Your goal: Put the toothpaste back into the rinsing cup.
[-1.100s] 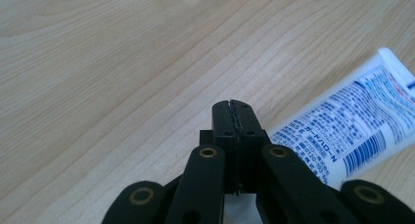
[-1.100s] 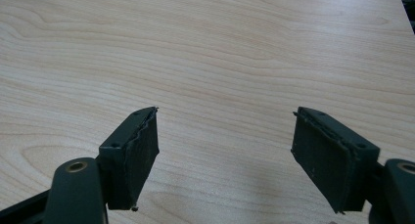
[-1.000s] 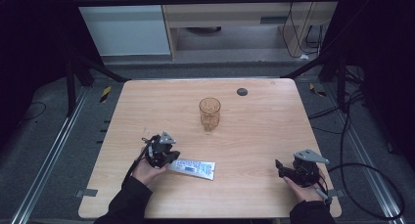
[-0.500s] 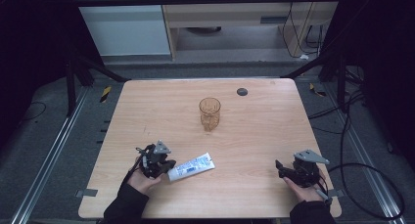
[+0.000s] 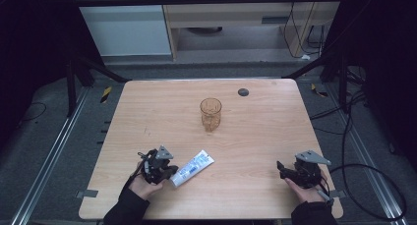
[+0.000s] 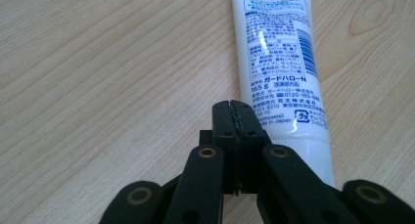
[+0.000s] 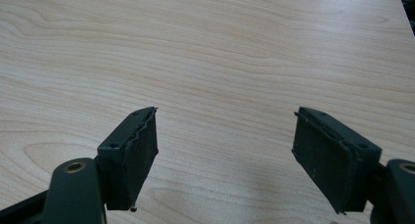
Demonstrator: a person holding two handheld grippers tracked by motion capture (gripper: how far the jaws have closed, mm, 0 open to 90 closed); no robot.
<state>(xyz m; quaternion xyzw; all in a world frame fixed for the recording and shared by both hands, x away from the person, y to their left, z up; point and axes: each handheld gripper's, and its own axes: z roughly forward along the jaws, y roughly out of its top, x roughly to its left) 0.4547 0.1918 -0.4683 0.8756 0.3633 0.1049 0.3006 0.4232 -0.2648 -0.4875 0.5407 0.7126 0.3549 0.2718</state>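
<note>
A white toothpaste tube [image 5: 193,167] with blue print lies slanted on the wooden table [image 5: 162,112], near its front left. My left gripper [image 5: 170,174] sits at the tube's near end. In the left gripper view its pads [image 6: 234,109] still look pressed together with nothing between them, though the jaws have just been opening a little. The tube [image 6: 279,62] lies right beside them, on their right. My right gripper [image 5: 281,167] rests at the front right. Its jaws stand wide apart over bare wood [image 7: 225,145].
A clear amber glass cup [image 5: 210,114] stands upright mid-table, well beyond both grippers. A small black disc [image 5: 243,92] lies near the far edge. Cables and metal frame legs surround the table on the floor.
The tube has swung from lying level to slanting, its far end now pointing up and right. My left hand has drawn back toward the front edge. The right hand has stayed still.
</note>
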